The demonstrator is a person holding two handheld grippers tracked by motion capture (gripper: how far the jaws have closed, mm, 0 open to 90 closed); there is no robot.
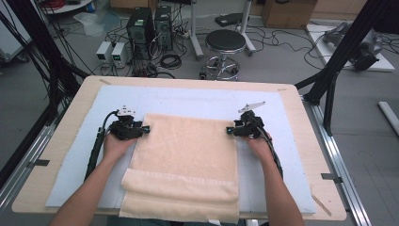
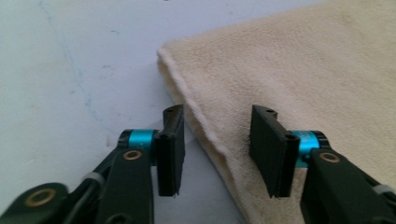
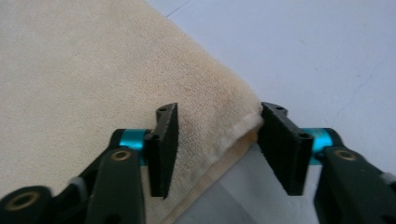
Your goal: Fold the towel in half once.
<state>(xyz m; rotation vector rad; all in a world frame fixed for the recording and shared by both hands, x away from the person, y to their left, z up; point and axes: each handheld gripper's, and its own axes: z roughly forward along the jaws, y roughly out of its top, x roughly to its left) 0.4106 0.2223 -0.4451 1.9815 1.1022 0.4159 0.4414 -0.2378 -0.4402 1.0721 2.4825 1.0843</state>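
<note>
A cream towel (image 1: 186, 155) lies flat on the pale blue mat (image 1: 188, 100), its near end folded over into a thick band (image 1: 183, 190). My left gripper (image 1: 147, 129) rests at the towel's far left corner. In the left gripper view its jaws (image 2: 217, 112) stand open astride the towel (image 2: 303, 60) edge, one pad on the mat side and one over the cloth. My right gripper (image 1: 229, 129) sits at the far right corner. Its jaws (image 3: 220, 109) are open around the towel (image 3: 84, 60) corner, and the hem lies against the right pad (image 3: 280, 140).
The mat covers a wooden table (image 1: 301, 122). Black frame posts (image 1: 339, 61) rise at the right and left sides. Beyond the far edge stand a round stool (image 1: 226, 42) and computer towers (image 1: 141, 23) amid cables on the floor.
</note>
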